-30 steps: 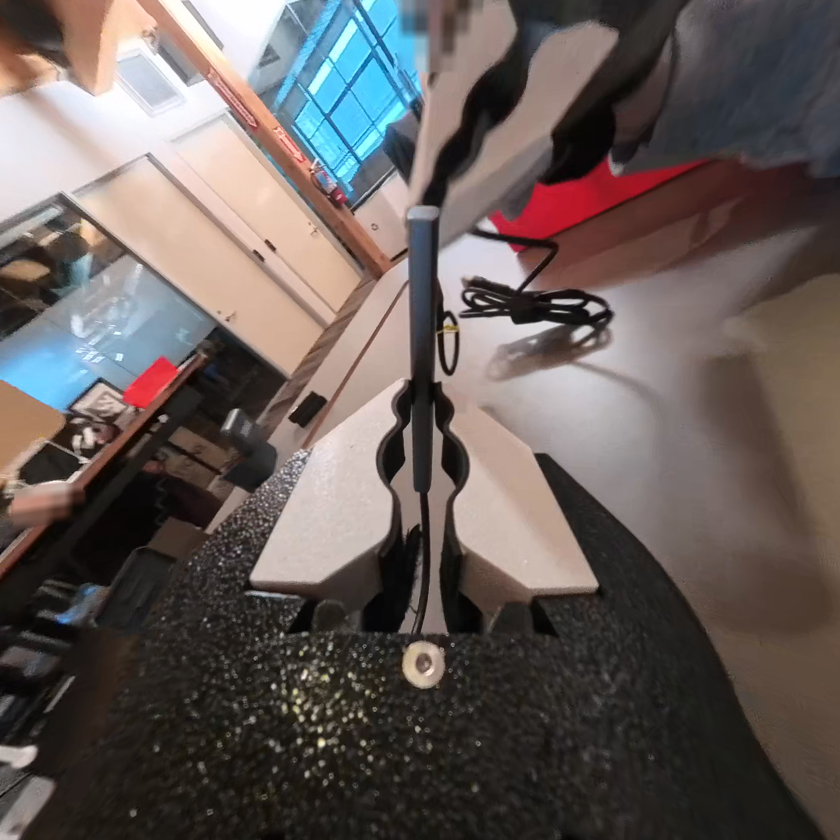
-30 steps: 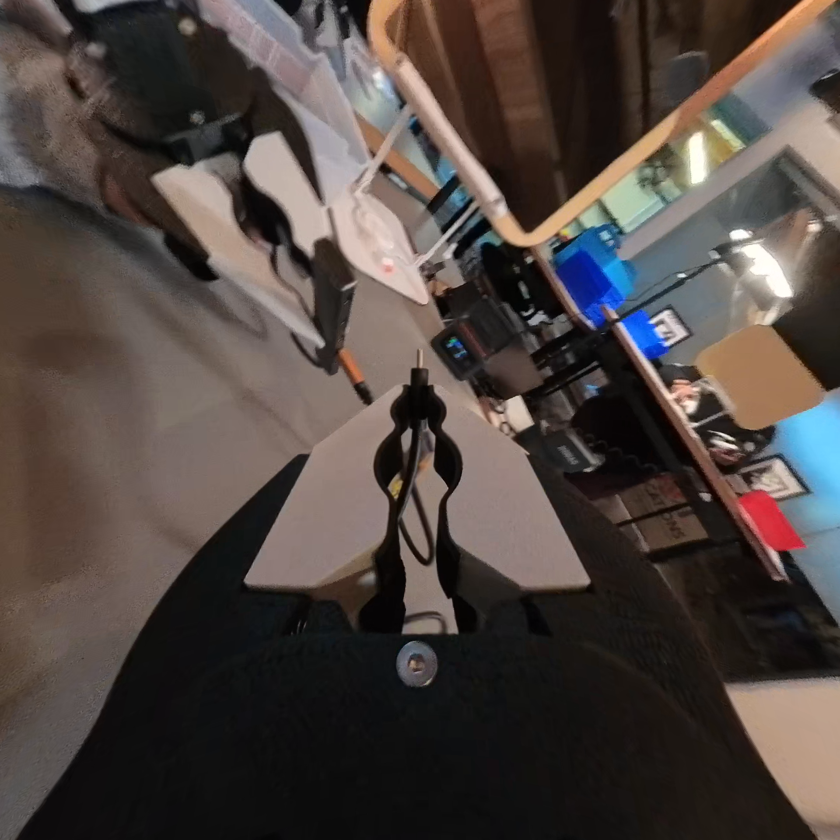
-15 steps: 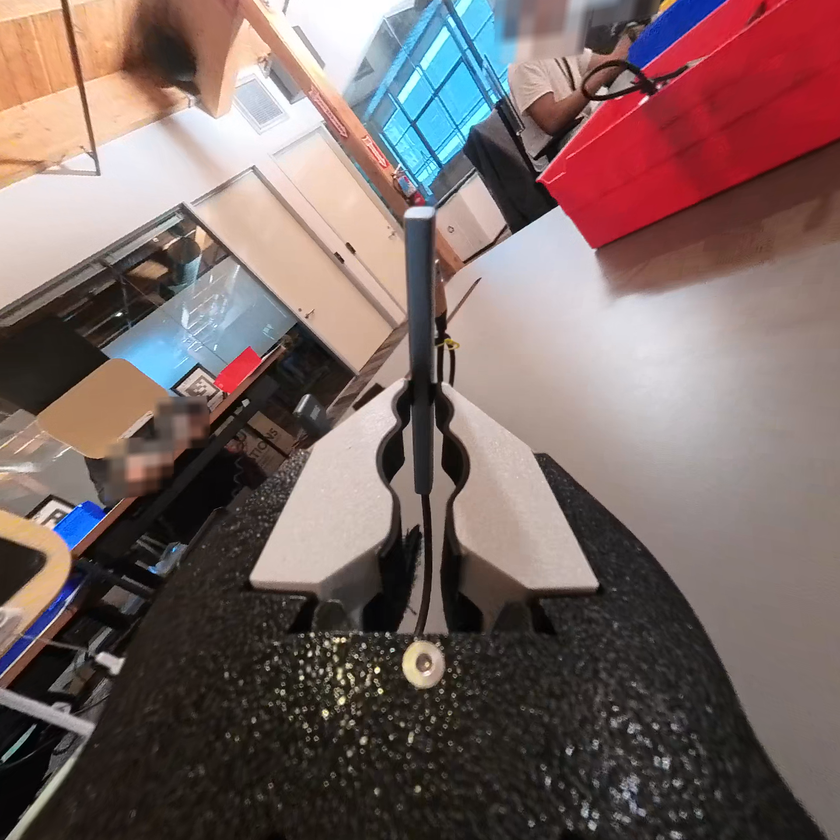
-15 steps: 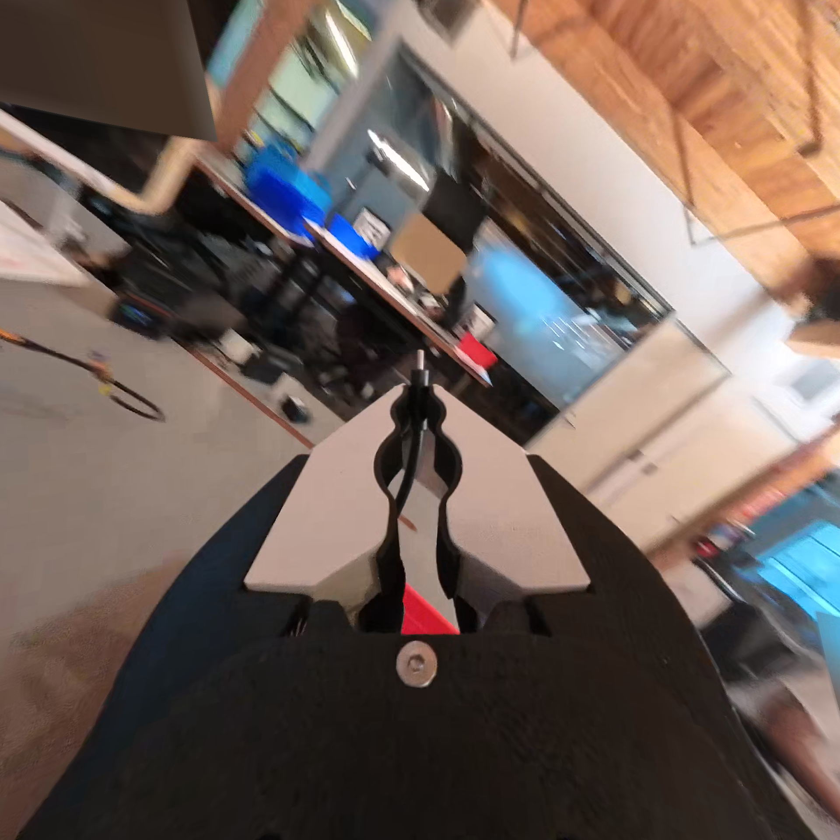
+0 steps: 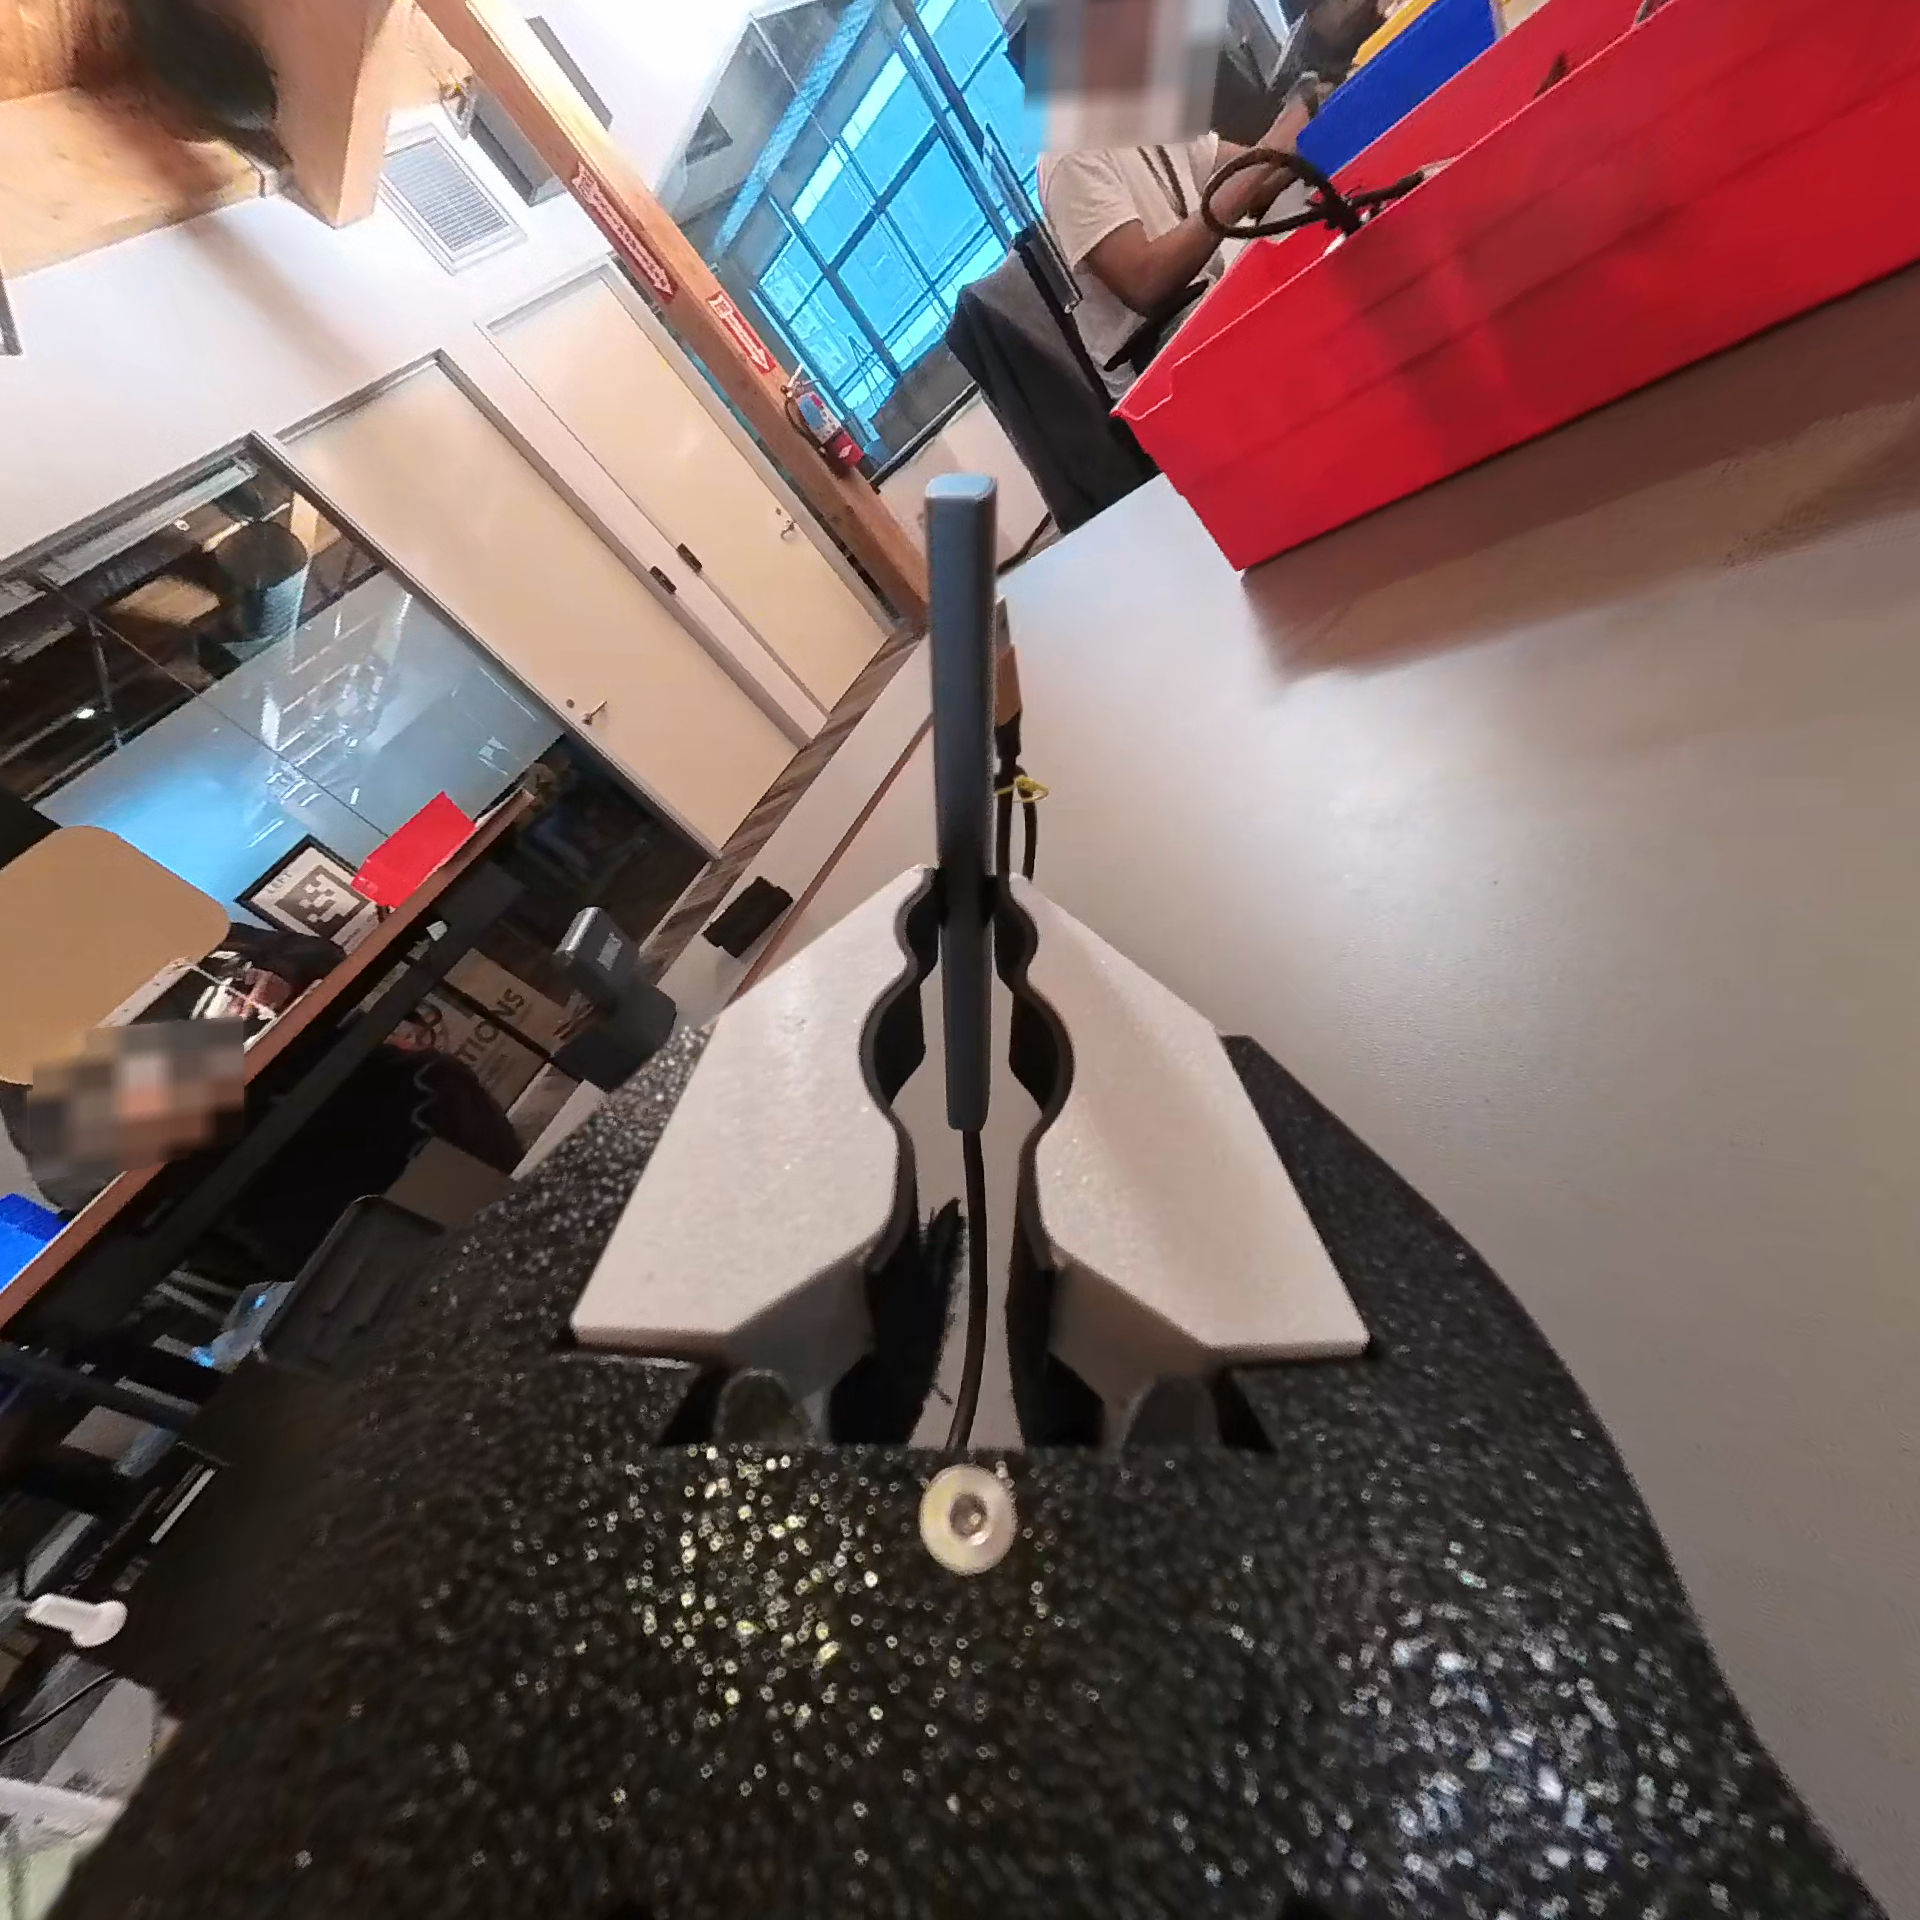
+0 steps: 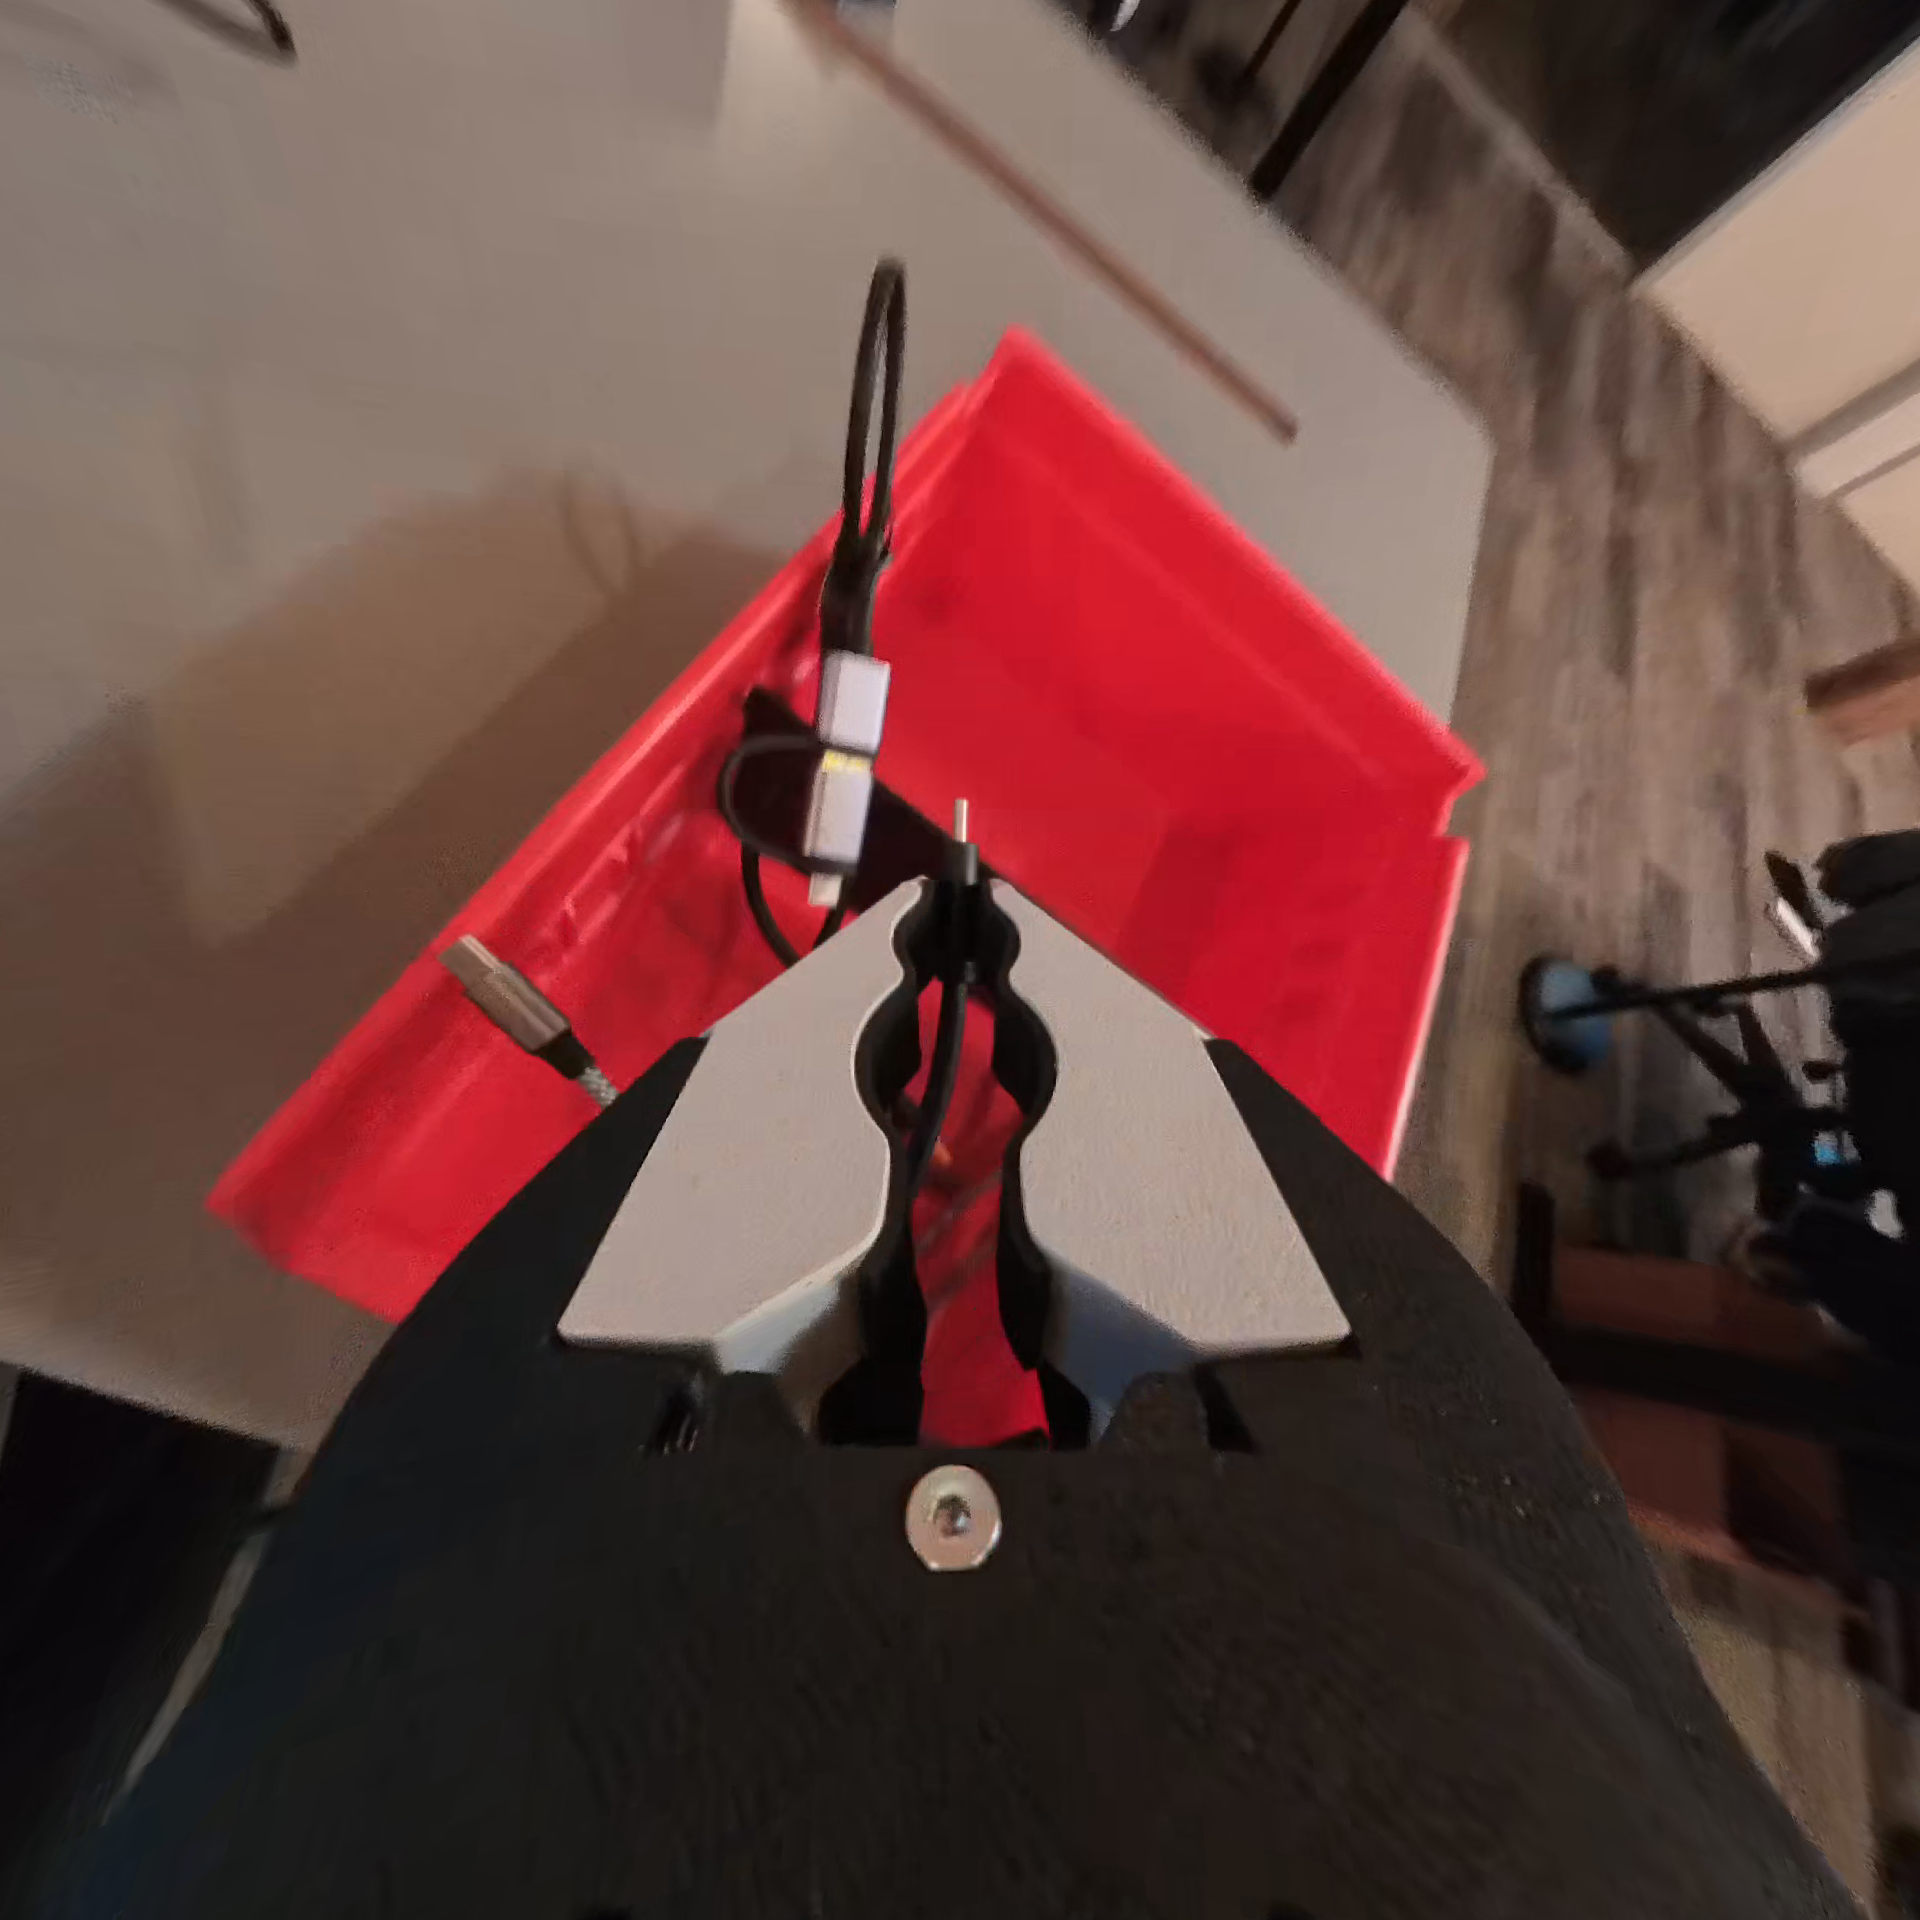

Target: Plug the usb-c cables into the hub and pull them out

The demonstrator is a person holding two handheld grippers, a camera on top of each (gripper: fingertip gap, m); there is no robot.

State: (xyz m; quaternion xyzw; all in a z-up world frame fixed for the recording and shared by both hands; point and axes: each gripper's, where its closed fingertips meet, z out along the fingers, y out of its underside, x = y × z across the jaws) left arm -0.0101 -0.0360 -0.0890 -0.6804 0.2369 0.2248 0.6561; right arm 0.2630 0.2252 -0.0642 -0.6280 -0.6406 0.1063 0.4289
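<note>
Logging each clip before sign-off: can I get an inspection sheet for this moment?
Surface: grey table, mostly bare.
Job's things: hub clamped edge-on in left gripper; usb-c cable plug held by right gripper, not plugged in.
Clutter: red bin holding loose cables and a silver adapter.
Grippers: both shut.
Cables: hub's lead runs back between the fingers.
Surroundings: seated person, windows, doors.

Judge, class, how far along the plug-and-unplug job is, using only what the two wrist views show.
Done: the usb-c cable is out of the hub; its bare plug tip shows. In hand: the left gripper is shut on the hub above the table; the right gripper is shut on the cable over a red bin holding other cables. Left: whether more rounds remain cannot be told.
</note>
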